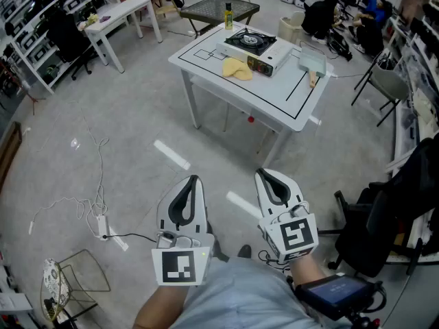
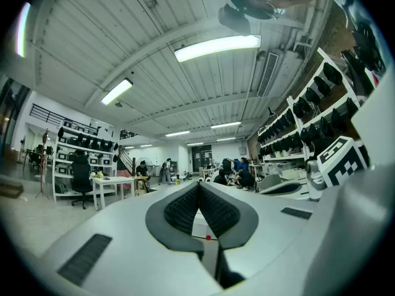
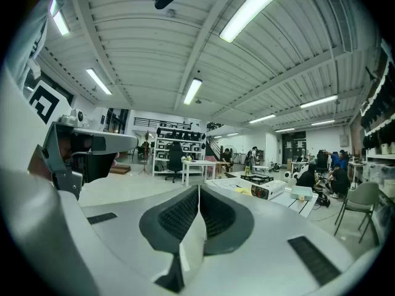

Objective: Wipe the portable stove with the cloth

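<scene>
While our left claw (image 1: 194, 179) and right claw (image 1: 261, 174) are closed on nothing, well short of the tabletop (image 1: 291, 108), the cloth (image 1: 237, 68) lies just beside the stove (image 1: 255, 49), so all wiping is yet to do.

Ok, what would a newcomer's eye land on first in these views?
Low in the head view's foreground, the left claw and right claw are both shut and empty, above the floor. Beyond them stands a white table with the stove on it and the yellow cloth lying right beside it.
</scene>
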Available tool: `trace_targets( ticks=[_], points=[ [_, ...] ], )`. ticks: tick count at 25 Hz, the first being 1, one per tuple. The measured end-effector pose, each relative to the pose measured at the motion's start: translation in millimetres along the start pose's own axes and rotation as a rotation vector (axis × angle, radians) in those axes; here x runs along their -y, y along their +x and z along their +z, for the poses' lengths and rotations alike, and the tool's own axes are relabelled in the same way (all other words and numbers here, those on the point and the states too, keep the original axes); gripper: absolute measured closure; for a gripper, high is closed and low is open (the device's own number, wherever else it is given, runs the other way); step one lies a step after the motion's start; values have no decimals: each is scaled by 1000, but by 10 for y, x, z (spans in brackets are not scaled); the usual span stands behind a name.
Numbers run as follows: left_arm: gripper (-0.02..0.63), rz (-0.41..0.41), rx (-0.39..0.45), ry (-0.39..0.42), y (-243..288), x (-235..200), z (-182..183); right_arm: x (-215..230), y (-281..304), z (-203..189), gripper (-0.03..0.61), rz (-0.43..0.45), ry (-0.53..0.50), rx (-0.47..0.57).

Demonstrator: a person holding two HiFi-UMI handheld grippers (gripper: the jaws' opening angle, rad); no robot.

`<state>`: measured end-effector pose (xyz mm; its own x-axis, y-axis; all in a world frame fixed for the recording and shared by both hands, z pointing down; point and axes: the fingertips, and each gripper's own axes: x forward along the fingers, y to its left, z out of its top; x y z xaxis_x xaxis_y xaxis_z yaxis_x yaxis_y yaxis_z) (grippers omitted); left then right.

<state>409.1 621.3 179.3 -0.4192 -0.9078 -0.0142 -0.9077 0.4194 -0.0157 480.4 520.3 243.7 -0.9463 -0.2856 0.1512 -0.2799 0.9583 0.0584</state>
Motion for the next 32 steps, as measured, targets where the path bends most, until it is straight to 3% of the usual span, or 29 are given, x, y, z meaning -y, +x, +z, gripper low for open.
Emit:
trace_targets(
  ticks=[9,22,32],
  points=[
    [597,-19,-23,-20,402,-490,-152,27,592,18,525,-19,43,7],
    [597,-98,46,-15,1225,-1707,117,169,1801,551,523,-190,27,34],
    [597,-128,1,-39,1633,-2158,-29,268,2291,598,523,-255,19,-3]
  ],
)
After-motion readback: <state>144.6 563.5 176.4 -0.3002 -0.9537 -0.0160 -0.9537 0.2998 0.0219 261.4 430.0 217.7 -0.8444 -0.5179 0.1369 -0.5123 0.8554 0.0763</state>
